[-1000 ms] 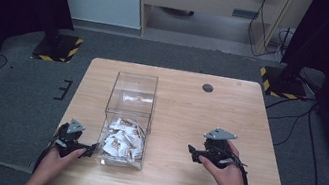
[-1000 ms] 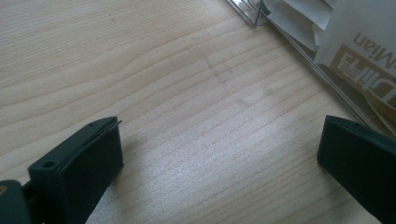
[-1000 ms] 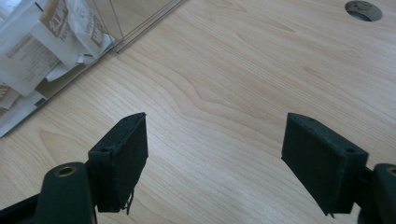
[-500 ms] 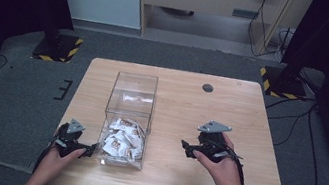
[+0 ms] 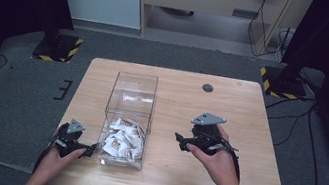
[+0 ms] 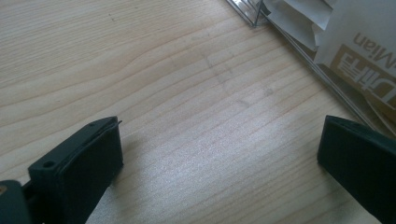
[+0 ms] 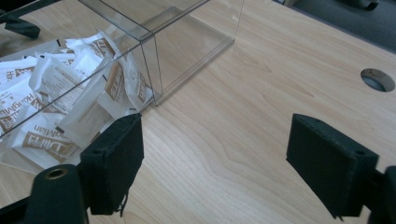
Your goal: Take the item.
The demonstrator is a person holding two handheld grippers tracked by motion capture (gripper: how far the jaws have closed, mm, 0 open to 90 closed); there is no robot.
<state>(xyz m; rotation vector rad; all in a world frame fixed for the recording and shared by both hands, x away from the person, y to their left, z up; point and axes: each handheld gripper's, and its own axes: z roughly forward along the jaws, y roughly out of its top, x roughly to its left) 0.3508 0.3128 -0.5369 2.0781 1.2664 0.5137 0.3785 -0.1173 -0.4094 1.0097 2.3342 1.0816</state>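
High view (image 5: 199,144): right gripper with jaws apart and empty, just been closing a little, right of clear box (image 5: 134,85) holding packets (image 5: 121,141); left gripper (image 5: 74,142) released beside it; approach step, next reach over the rim.

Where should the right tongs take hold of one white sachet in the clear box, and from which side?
Probably from above, through the open top of the clear box: its walls block the sides. Pinch a raised edge of a top sachet, since the flat sachets lie heaped.

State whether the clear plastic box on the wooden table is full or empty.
Partly full: white and brown sachets fill the near end of the clear plastic box; its far end is bare.
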